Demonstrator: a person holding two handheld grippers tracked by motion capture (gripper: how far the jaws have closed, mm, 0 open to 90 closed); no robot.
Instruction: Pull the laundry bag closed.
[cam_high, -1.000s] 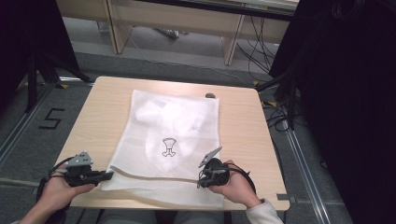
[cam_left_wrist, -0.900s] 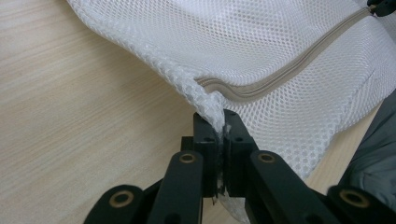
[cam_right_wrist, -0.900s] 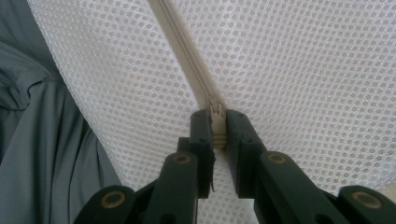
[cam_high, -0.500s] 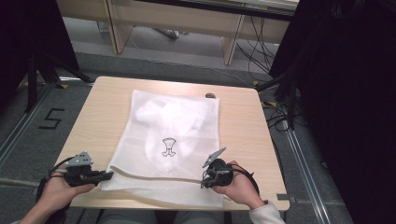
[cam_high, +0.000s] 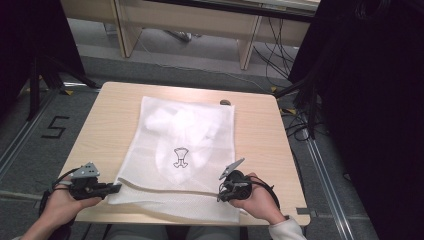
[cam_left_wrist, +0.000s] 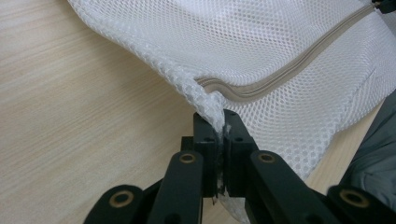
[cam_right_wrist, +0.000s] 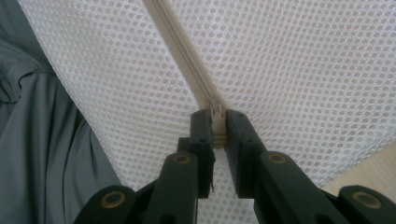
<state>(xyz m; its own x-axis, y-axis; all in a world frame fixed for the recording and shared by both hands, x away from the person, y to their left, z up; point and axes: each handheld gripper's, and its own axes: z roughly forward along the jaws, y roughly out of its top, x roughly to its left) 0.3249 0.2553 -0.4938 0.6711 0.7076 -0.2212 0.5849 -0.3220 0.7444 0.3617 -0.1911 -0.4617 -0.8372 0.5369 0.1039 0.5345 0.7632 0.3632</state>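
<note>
A white mesh laundry bag lies flat on the wooden table, with white cloth and a small black print showing through it. A beige zipper runs across its near end. My left gripper is shut on the bag's near left corner, right by the zipper's end. At the zipper's right part, my right gripper is shut on the zipper pull, and the zipper tape runs away ahead of the jaws.
A small dark object lies at the table's far edge. The table's near edge is just under both hands, with grey clothing beyond it. Dark curtains stand to the right and left, cables on the floor.
My right gripper has edged slightly to the right along the zipper line. The left gripper has kept still on the corner.
</note>
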